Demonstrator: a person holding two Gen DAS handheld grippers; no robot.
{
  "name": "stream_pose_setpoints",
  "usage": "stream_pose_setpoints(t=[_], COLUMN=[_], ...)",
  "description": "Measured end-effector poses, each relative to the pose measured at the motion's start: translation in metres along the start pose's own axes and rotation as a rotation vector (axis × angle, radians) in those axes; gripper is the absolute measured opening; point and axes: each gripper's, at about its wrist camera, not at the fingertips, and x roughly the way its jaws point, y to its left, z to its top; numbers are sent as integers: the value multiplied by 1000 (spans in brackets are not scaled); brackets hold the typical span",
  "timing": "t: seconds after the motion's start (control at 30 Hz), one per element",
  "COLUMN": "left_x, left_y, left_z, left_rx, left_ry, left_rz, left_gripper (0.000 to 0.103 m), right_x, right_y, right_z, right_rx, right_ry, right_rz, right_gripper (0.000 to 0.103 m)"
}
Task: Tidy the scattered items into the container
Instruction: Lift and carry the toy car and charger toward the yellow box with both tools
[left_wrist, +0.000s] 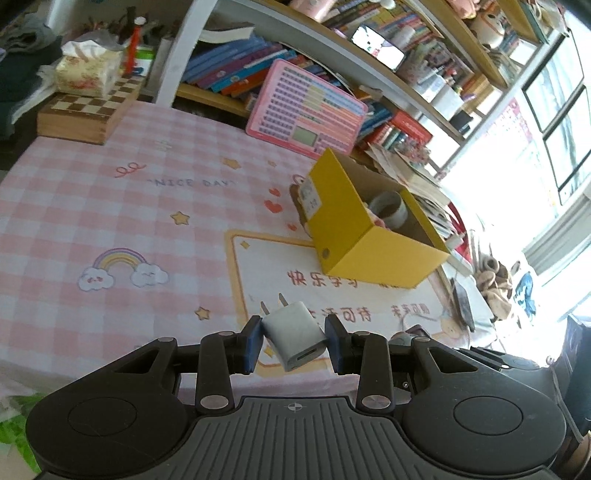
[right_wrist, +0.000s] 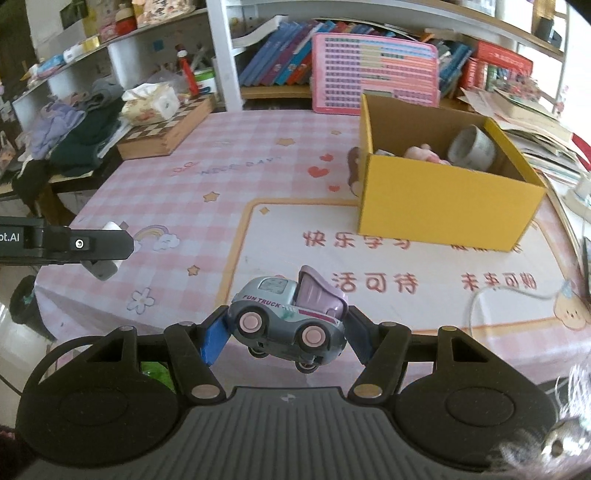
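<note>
My left gripper (left_wrist: 293, 341) is shut on a white USB charger plug (left_wrist: 293, 338), held above the pink checked tablecloth (left_wrist: 110, 206). It also shows at the left of the right wrist view (right_wrist: 107, 254). My right gripper (right_wrist: 286, 334) is shut on a grey and purple toy truck (right_wrist: 290, 319), held above the table's near edge. The yellow cardboard box (right_wrist: 443, 206) stands ahead to the right, open on top; it holds a tape roll (right_wrist: 472, 147) and a pink toy (right_wrist: 421, 153). The box also shows in the left wrist view (left_wrist: 369, 229).
A brown soft item (right_wrist: 354, 171) lies against the box's left side. A chessboard box (right_wrist: 168, 127) with a tissue pack (right_wrist: 151, 103) sits at the far left. A pink learning pad (right_wrist: 373, 74) leans on the bookshelf. A white cable (right_wrist: 498, 295) lies at the right.
</note>
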Motion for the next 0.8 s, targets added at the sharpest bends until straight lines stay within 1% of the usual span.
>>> stream_pose_setpoints(t=[0.27, 0.53, 0.8], left_x=[8, 16, 35], left_y=[-18, -29, -45], left_z=[-9, -8, -3], left_rx=[49, 69, 95], left_ry=[19, 36, 59], left_rz=[-33, -46, -71], left_gripper=[35, 35, 35], right_x=[-11, -17, -20], right_y=[-14, -35, -57], right_z=[-13, -18, -18], right_rx=[46, 99, 126], right_ry=[3, -4, 0], right_rz=[-40, -74, -106], right_gripper=[63, 63, 63])
